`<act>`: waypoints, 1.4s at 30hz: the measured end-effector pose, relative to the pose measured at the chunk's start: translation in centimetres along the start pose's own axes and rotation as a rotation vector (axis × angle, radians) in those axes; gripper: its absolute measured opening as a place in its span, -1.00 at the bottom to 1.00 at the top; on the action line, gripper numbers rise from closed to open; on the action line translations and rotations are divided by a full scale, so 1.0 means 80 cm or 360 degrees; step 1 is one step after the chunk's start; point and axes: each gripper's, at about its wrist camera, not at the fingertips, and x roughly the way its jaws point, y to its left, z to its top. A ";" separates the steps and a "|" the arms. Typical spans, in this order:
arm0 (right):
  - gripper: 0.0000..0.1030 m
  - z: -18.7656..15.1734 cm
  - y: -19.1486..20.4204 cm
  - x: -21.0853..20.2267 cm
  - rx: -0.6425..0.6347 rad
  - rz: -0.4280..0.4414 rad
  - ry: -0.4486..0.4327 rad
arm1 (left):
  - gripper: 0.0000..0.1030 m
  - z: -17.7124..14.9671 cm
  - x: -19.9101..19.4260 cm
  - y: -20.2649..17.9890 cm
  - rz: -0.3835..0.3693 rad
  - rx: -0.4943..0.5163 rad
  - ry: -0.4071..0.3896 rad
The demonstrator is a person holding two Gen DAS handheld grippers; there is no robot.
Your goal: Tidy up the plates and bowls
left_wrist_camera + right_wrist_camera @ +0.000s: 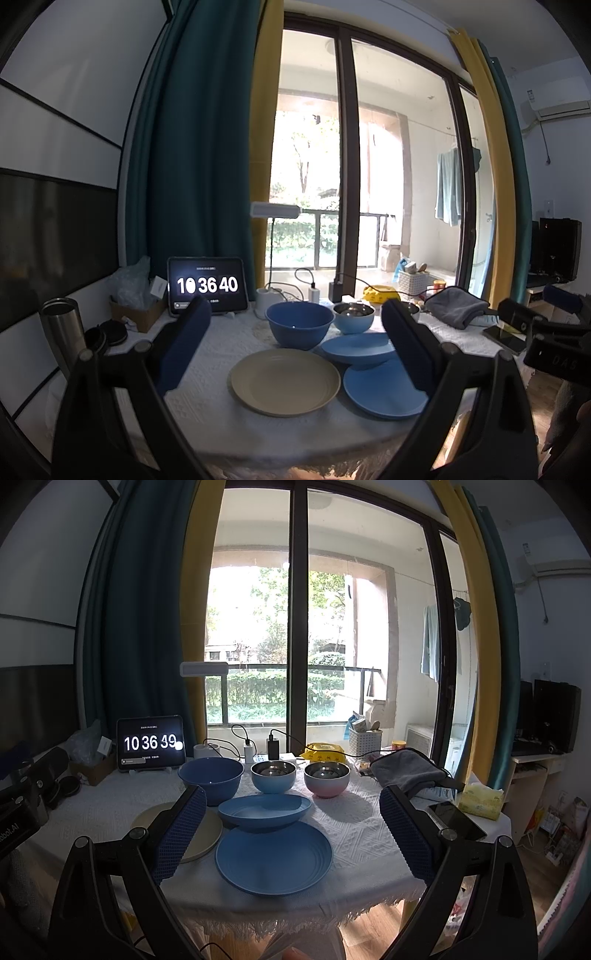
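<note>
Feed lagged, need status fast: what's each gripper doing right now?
Left gripper: open, holding nothing, above the table.
Right gripper: open, holding nothing, above the table.

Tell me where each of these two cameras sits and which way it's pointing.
Left wrist: rides the left tongs, facing the window across the table; both open fingers frame the beige plate; right tongs show at the edge.
Right wrist: rides the right tongs, same heading, farther right; open fingers frame the blue plate.
Shared: blue bowl, tablet clock.

tablet clock (207, 286) reading 10 36 40, other gripper's body (14, 821) marked "obot.AI"
</note>
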 end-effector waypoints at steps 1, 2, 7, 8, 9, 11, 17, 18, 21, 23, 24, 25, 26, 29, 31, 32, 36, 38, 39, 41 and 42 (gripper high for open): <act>0.88 -0.001 0.000 0.000 0.0000 0.0000 0.0001 | 0.84 -0.001 0.000 0.000 0.0001 -0.0002 -0.0001; 0.88 0.000 0.000 0.000 0.0001 0.0000 0.0001 | 0.84 0.000 0.000 0.000 0.0001 -0.0002 -0.0002; 0.88 0.000 0.000 0.000 0.0000 0.0000 0.0001 | 0.84 -0.001 0.000 0.001 0.0000 -0.0003 0.0000; 0.88 -0.001 0.000 0.000 0.0001 0.0002 0.0001 | 0.84 -0.001 0.000 0.001 0.0000 -0.0003 0.0000; 0.88 -0.001 0.001 0.000 0.0001 0.0001 0.0001 | 0.84 0.000 0.000 0.001 0.0000 -0.0003 0.0000; 0.88 0.000 0.001 0.000 0.0001 0.0001 0.0001 | 0.84 -0.001 0.000 0.001 0.0001 -0.0004 0.0000; 0.88 -0.001 0.001 0.000 0.0002 0.0000 0.0001 | 0.84 -0.001 -0.002 -0.003 -0.0001 -0.0004 0.0003; 0.88 -0.002 0.001 0.001 0.0002 0.0000 0.0002 | 0.84 -0.001 -0.002 -0.003 -0.0001 -0.0004 0.0003; 0.89 -0.003 0.002 0.001 0.0004 0.0001 0.0006 | 0.84 -0.001 -0.002 -0.003 0.0000 -0.0006 0.0004; 0.89 -0.006 0.002 0.003 0.0007 0.0004 0.0013 | 0.84 -0.002 -0.002 -0.005 -0.0001 -0.0005 0.0011; 0.88 -0.008 0.002 0.004 0.0010 0.0005 0.0016 | 0.84 -0.002 -0.003 -0.007 -0.0001 -0.0005 0.0015; 0.88 -0.009 0.001 0.006 0.0012 0.0006 0.0019 | 0.84 -0.003 -0.002 -0.009 -0.0001 -0.0004 0.0019; 0.89 -0.011 0.001 0.007 0.0016 0.0008 0.0024 | 0.84 -0.004 -0.002 -0.011 -0.0001 -0.0002 0.0025; 0.88 -0.013 -0.002 0.011 0.0021 0.0007 0.0037 | 0.84 -0.007 0.003 -0.018 0.0004 -0.0019 0.0048; 0.88 -0.013 -0.005 0.013 0.0024 0.0006 0.0046 | 0.84 -0.009 0.010 -0.021 0.0019 -0.0035 0.0058; 0.89 -0.015 -0.007 0.015 0.0024 0.0003 0.0051 | 0.84 -0.009 0.016 -0.022 0.0025 -0.0043 0.0063; 0.89 -0.017 -0.017 0.024 0.0032 -0.0015 0.0074 | 0.84 -0.014 0.036 -0.033 0.0022 -0.0056 0.0098; 0.89 -0.018 -0.023 0.031 0.0038 -0.0031 0.0088 | 0.84 -0.016 0.045 -0.038 0.0009 -0.0057 0.0120; 0.89 -0.019 -0.026 0.036 0.0041 -0.0036 0.0096 | 0.84 -0.017 0.051 -0.042 -0.0002 -0.0054 0.0137; 0.89 -0.020 -0.031 0.045 0.0045 -0.0042 0.0112 | 0.84 -0.020 0.064 -0.049 -0.0028 -0.0056 0.0183; 0.89 -0.022 -0.033 0.050 0.0044 -0.0042 0.0120 | 0.84 -0.021 0.071 -0.050 -0.0041 -0.0062 0.0201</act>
